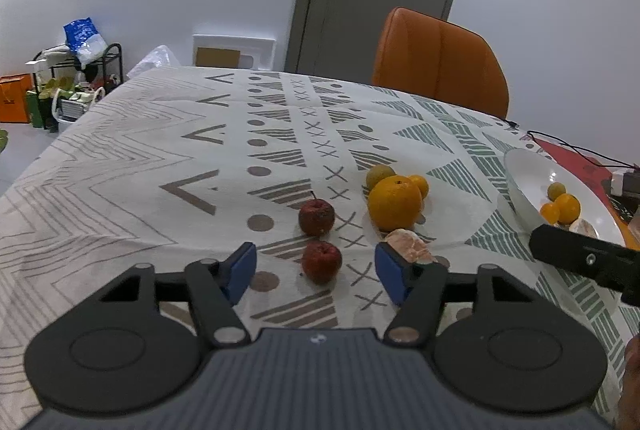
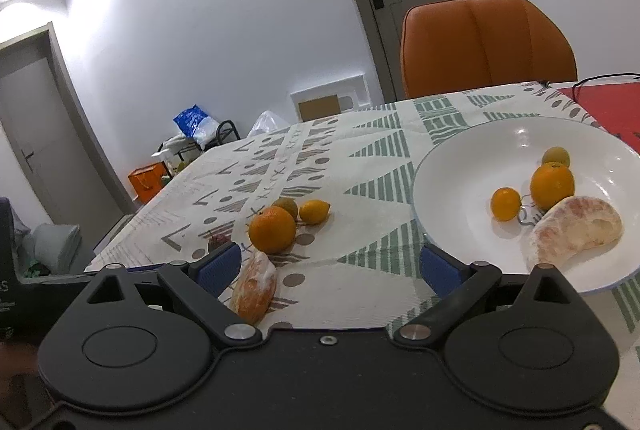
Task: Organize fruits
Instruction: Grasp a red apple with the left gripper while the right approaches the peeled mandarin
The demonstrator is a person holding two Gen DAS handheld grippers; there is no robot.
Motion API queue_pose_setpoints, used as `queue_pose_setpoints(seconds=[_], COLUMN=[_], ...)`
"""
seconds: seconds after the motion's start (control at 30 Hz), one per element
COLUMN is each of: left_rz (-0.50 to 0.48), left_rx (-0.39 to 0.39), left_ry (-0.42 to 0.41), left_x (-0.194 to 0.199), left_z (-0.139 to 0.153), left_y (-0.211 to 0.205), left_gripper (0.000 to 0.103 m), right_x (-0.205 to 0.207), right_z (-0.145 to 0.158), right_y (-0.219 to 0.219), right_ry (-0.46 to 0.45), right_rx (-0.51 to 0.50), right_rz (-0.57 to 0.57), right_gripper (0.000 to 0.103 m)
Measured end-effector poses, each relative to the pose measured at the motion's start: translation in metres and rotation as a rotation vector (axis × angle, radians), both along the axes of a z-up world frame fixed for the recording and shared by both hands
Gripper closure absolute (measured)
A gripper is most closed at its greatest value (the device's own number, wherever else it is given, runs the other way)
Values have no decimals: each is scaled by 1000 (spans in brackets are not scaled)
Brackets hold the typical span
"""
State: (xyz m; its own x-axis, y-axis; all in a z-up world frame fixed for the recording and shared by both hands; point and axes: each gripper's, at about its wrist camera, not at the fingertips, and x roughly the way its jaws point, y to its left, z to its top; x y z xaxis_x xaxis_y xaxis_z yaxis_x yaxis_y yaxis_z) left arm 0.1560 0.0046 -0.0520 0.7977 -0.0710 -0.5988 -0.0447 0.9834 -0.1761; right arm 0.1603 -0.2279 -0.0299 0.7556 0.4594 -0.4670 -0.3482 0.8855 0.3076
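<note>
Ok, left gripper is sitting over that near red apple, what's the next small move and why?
Probably ease the left gripper forward and down, then close on the near red apple. The apple lies on the tablecloth between the open jaws, neither pad touching it. The peeled citrus segment sits right behind the right-hand pad, so keep clear of it. The white bowl has room.

2 claw-mounted views, shared tablecloth (image 1: 120, 166).

The right claw's blue pad (image 2: 218, 264) hides most of a dark red apple (image 2: 218, 241); the white plate (image 1: 524, 186) runs off-frame.
</note>
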Motion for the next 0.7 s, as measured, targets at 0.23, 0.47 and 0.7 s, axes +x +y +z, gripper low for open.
queue_pose_setpoints(seconds=[0.23, 0.47, 0.7], left_rz=[-14, 2, 40], left_rx=[-16, -13, -1], left_ry=[5, -28, -37], left_x=[8, 3, -7], left_z=[-7, 0, 8], left_y=[-1, 8, 25], left_gripper=[74, 82, 82], right_x=[6, 9, 13], right_z=[-1, -4, -10], right_y=[9, 23, 44], right_ry=[11, 25, 49], right_rx=[-21, -31, -45], right_rz=[14, 51, 104], right_gripper=[7, 7, 13])
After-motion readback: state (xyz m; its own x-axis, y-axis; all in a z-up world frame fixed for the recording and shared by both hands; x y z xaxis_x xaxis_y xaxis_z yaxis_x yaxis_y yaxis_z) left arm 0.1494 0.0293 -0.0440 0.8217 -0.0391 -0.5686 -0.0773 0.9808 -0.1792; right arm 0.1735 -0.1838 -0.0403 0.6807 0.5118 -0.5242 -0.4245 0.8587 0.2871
